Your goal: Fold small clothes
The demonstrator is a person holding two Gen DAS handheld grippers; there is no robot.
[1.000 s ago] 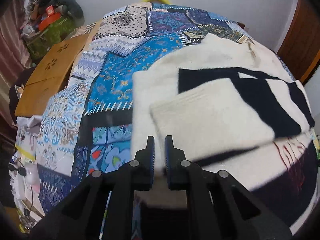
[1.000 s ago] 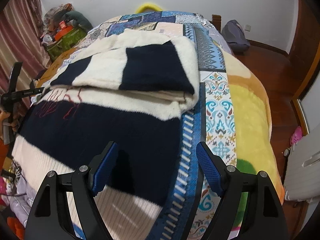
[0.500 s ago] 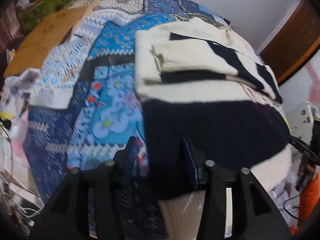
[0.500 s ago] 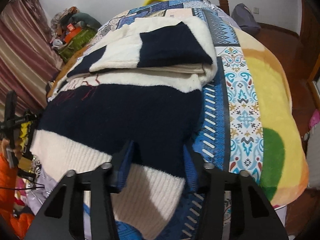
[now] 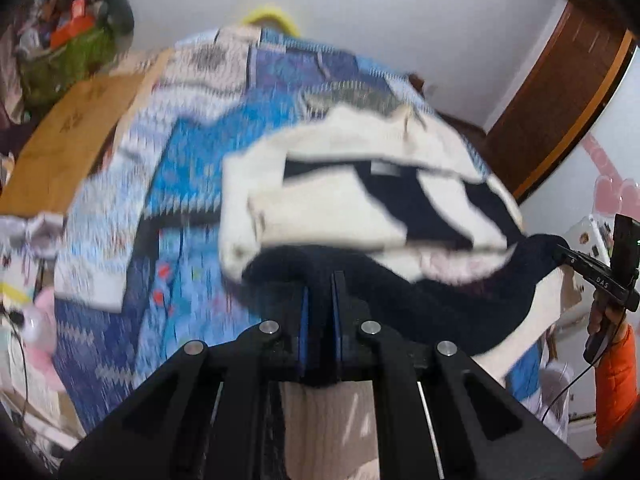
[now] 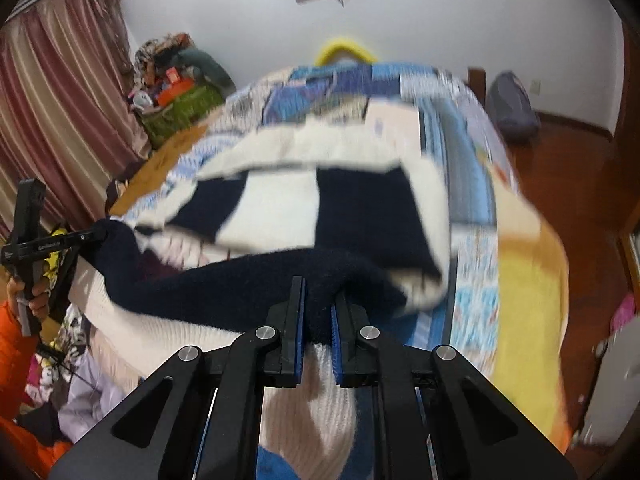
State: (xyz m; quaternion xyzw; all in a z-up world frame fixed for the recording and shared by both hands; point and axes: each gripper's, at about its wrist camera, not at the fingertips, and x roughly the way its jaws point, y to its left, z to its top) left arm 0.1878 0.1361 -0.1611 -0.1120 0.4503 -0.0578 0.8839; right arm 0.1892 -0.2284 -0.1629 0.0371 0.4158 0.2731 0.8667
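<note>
A cream and navy knitted sweater lies part-folded on the patterned bed cover, sleeves folded across its chest. My left gripper is shut on the navy band near the sweater's bottom left corner, and the cloth bunches up between its blue pads. My right gripper is shut on the same navy band at the bottom right corner. Both corners are lifted off the bed, the cream ribbed hem hangs down under the fingers. Each gripper shows in the other's view, at the far edge.
The blue patchwork bed cover spreads to the left, a yellow blanket to the right. A wooden board and a heap of things lie at the far left. An orange sleeve is visible. Wooden floor runs along the right.
Both grippers closed on the sweater's lower navy band and lifted it off the bed. The left one had first let go of the folded sleeve and dropped back to the hem.
</note>
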